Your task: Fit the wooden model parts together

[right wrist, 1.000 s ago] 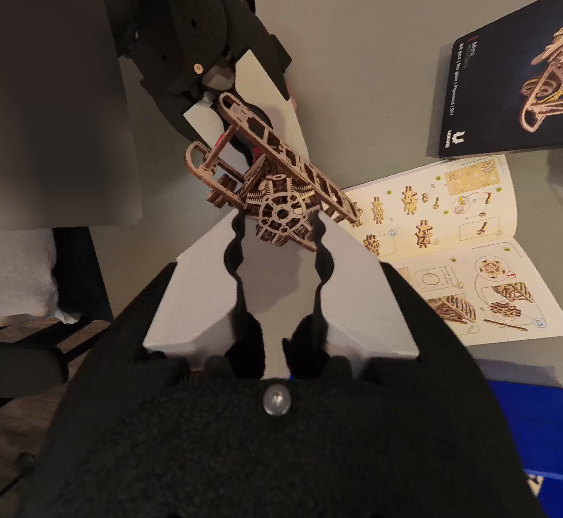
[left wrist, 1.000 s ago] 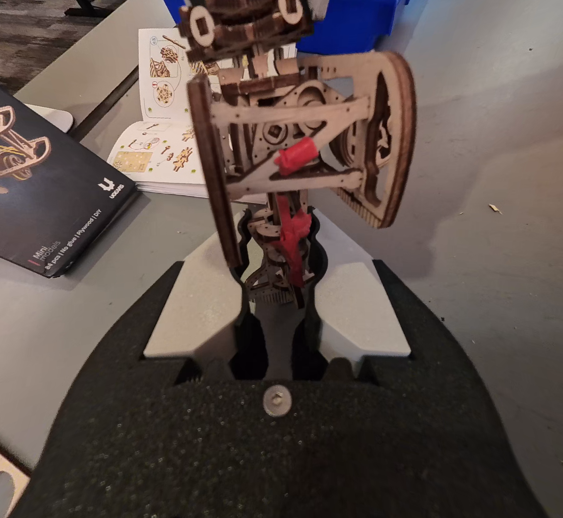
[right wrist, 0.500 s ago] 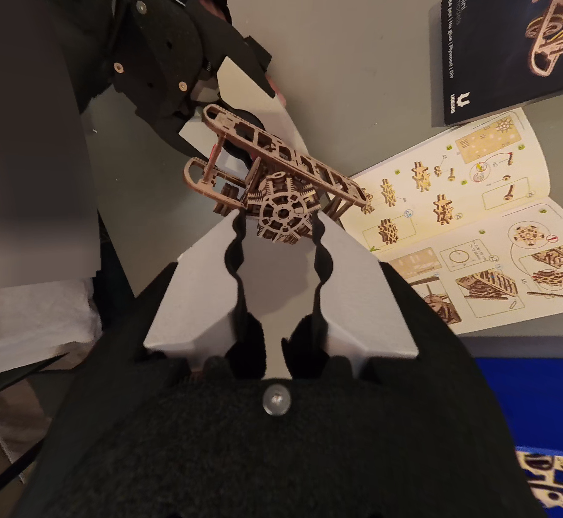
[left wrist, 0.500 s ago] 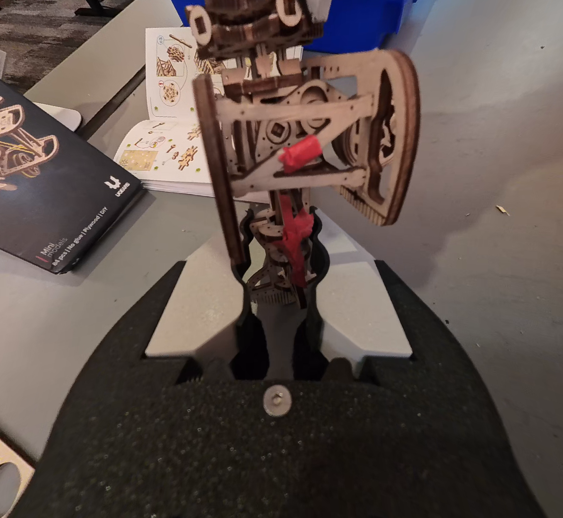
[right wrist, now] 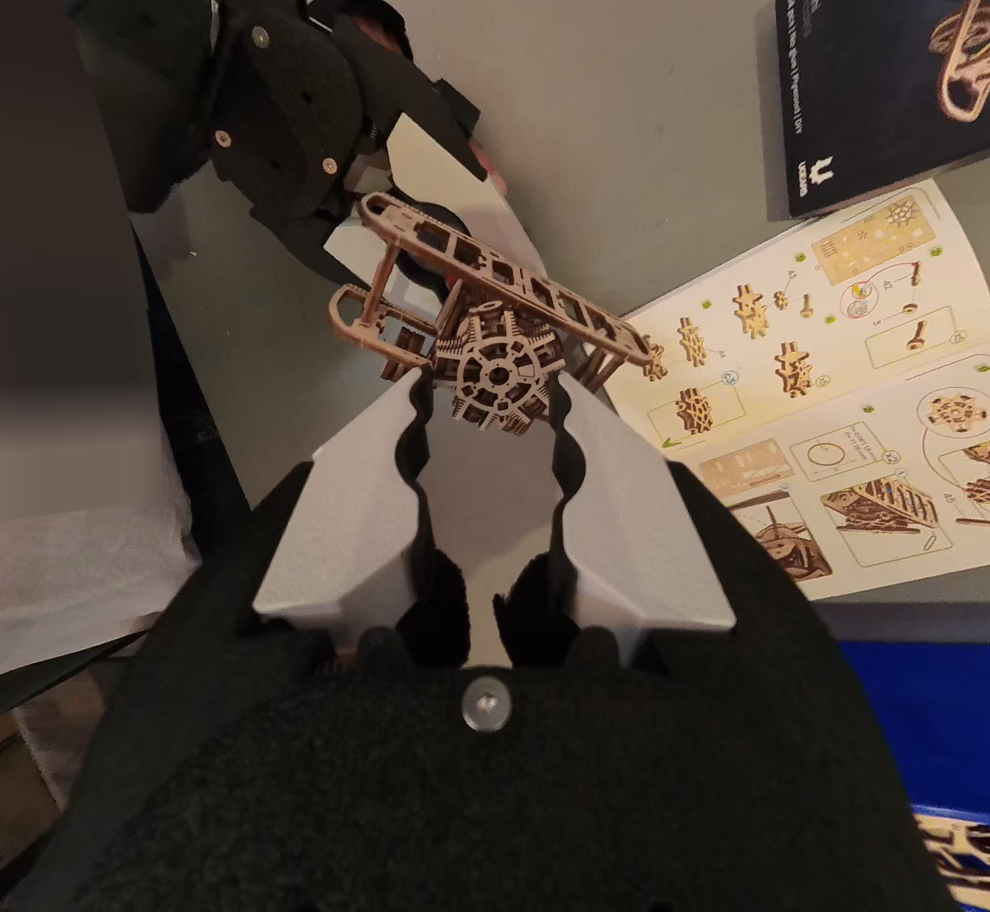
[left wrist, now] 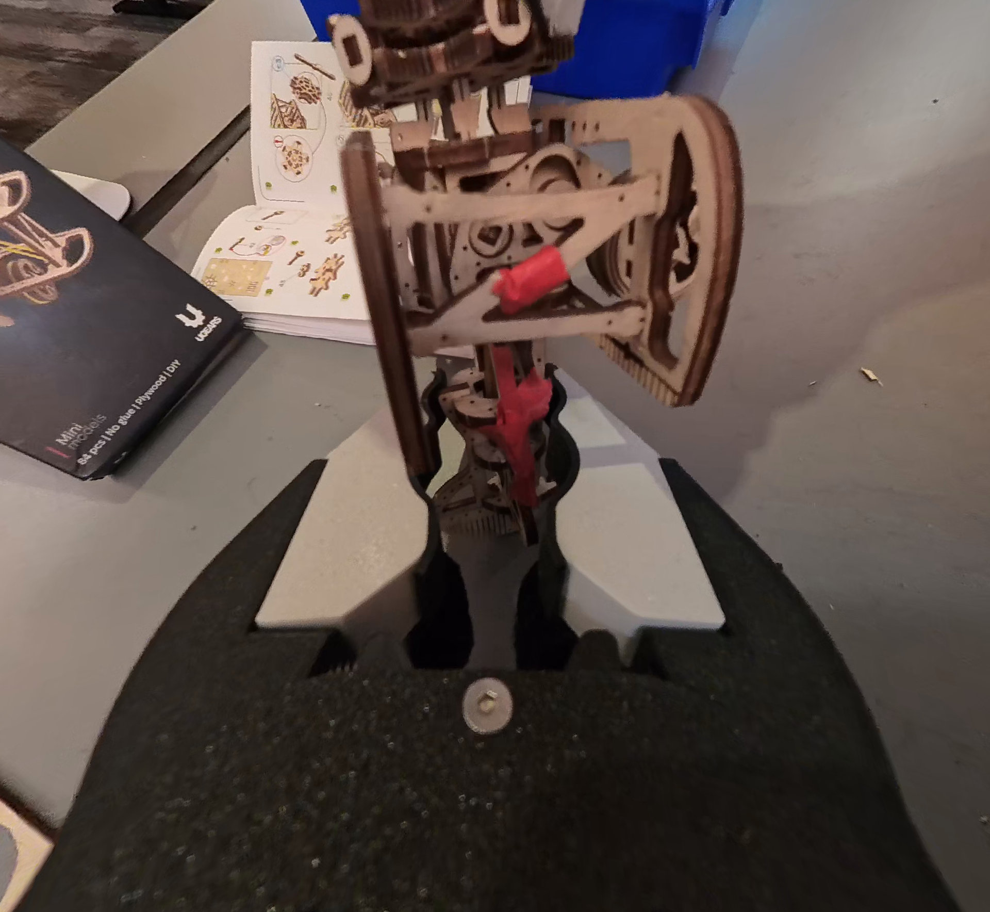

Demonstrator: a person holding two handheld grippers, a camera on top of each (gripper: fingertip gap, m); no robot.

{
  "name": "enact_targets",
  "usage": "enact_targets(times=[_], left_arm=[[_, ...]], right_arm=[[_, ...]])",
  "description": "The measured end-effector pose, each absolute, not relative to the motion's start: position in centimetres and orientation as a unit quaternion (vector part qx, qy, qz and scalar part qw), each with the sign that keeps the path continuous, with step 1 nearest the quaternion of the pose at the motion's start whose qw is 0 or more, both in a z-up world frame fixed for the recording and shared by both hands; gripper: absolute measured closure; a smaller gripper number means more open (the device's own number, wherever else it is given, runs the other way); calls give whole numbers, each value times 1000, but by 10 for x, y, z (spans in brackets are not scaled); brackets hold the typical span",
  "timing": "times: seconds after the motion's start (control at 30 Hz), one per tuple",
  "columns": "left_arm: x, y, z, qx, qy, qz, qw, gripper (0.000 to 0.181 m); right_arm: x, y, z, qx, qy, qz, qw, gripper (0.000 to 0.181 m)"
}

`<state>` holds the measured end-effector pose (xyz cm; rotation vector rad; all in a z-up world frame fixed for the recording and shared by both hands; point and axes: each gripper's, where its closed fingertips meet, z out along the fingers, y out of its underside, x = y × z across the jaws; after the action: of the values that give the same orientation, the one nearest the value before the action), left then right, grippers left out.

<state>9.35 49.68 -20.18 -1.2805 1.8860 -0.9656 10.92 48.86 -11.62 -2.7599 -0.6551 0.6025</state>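
Aloft, wooden model (left wrist: 525, 254) nose away from left claw (left wrist: 495, 463), wings crosswise

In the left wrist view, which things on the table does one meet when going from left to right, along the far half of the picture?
Dark box → open instruction booklet → wooden model held by the left gripper → small wood chip on the grey table.

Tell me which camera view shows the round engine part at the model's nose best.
The right wrist view: the round engine part faces the lens between the right claw fingertips, spokes and fins sharp. The left wrist view shows it only edge-on, blurred, beyond the wooden model held by the left claw.
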Motion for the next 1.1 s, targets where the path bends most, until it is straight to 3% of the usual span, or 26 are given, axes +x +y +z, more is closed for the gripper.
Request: enact_targets(times=[0.63,1.1], left_arm=[[94,503,-194,-511,692,-408,306,148],[93,505,-189,-509,683,-415,321,148]], right_arm=[[110,506,-110,-922,-192,248,228,139],[108,510,-108,-916,-188,249,250,139]])
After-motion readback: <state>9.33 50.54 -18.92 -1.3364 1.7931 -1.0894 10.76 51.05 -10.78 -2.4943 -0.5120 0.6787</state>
